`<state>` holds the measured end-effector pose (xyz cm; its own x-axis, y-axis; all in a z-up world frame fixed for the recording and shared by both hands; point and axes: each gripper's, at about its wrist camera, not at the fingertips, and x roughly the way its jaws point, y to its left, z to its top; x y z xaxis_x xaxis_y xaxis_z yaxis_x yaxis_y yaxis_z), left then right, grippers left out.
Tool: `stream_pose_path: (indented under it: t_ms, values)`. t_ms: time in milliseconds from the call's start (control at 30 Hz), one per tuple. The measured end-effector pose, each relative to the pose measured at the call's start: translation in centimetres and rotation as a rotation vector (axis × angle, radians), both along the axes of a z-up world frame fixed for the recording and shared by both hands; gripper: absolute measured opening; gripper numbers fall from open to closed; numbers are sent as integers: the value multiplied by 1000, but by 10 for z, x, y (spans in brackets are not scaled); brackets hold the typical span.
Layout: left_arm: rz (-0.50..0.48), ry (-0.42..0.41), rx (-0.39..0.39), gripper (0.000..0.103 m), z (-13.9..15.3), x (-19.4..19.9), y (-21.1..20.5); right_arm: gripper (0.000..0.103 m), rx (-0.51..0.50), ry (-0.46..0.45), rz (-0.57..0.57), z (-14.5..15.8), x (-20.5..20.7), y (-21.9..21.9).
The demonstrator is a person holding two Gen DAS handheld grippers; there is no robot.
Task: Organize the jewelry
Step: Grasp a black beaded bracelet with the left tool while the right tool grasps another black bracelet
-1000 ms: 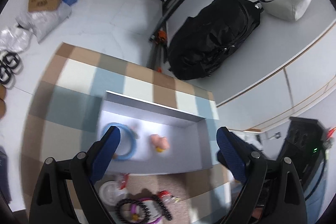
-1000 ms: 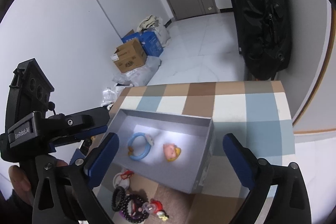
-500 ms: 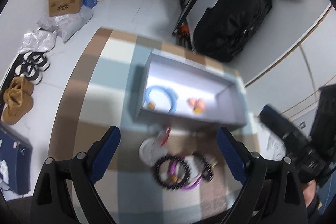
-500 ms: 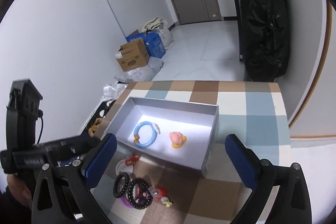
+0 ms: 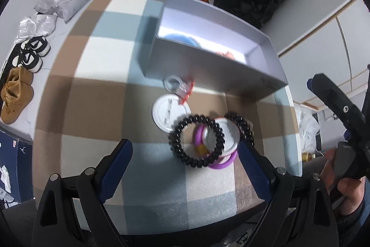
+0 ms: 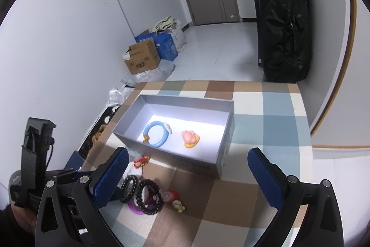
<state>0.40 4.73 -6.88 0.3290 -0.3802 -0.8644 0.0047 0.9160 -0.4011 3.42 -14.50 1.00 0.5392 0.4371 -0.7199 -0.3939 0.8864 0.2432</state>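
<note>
I hold my left gripper [image 5: 185,162] tilted steeply down over the checked brown, blue and white tablecloth [image 5: 97,75], its blue-padded jaws spread wide with nothing between them, because the loose pile is what I judge I must pick from next. From that gripper's view the pile sits at about one o'clock, just beyond the right pad: a black beaded bracelet [image 5: 196,141] lying over a purple plastic ring [image 5: 223,162], a second dark beaded bracelet [image 5: 242,125] touching them, and two round white badges [image 5: 170,112] underneath and beside. A small clear and red trinket [image 5: 182,88] lies at twelve o'clock, between the pile and the box wall.

Further right stands the open grey cardboard box [image 6: 222,154], the only container, placed close behind the pile, I think so each piece travels a short way. Inside, seen from my right side, a light blue plastic bangle [image 6: 156,133] lies at the left of the floor and a pink and yellow figure charm [image 6: 190,138] to its right, apart from each other.

My right gripper [image 6: 187,174] hangs back, empty, jaws apart, pointed at the box at twelve o'clock, leaving the left room to work.
</note>
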Motion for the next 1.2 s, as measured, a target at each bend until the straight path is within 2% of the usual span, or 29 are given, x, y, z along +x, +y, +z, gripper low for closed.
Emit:
stream_pose_path:
  t_ms: [133, 367, 467, 533, 600, 833, 1200]
  values:
    - [-11, 15, 2, 89, -4, 0, -1, 103, 0, 3, 11, -1, -4, 2]
    - [-29, 4, -4, 76, -2, 2, -9, 103, -3, 12, 10, -3, -6, 2]
    - [-45, -6, 4, 67, -4, 4, -14, 103, 0, 19, 5, -4, -5, 1]
    - [-57, -3, -2, 51, -5, 6, -16, 103, 3, 23, 4, -4, -5, 0]
    - [-72, 1, -5, 45, -5, 6, -18, 103, 3, 25, 3, -5, -5, 0]
    - [-67, -6, -17, 40, -4, 6, -12, 103, 7, 34, 5, -6, -5, 0]
    - [4, -40, -47, 40, 9, 6, 2, 103, 37, 80, 46, -10, -10, 3]
